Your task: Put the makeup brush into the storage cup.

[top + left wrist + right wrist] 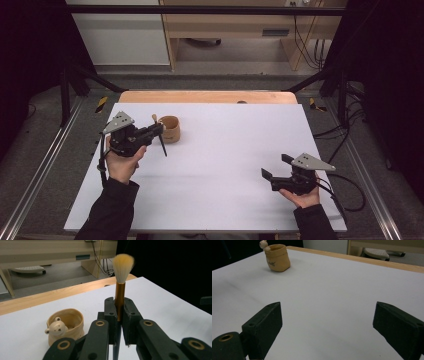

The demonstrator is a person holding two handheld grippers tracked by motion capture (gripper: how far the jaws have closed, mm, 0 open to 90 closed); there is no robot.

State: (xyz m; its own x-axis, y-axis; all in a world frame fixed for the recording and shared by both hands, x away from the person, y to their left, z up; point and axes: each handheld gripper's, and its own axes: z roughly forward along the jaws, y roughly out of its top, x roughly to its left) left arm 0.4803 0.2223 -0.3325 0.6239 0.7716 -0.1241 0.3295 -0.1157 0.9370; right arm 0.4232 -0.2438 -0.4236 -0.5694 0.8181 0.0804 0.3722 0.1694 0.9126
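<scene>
Brush [120, 290]: clamped by its copper-coloured handle between the closed jaws of the left gripper [119, 312], long axis upright in the left gripper view, pale bristles at upper centre of the frame, dark tail end slanting down toward the table in the high view. Bear-faced cup [65, 326]: lower left of that frame, just beside the jaws, mouth open upward, apart from the brush. Right gripper [327, 322]: jaws spread wide, holding nothing, at lower right of the high view, well apart from the cup; the left is by far the nearer.
</scene>
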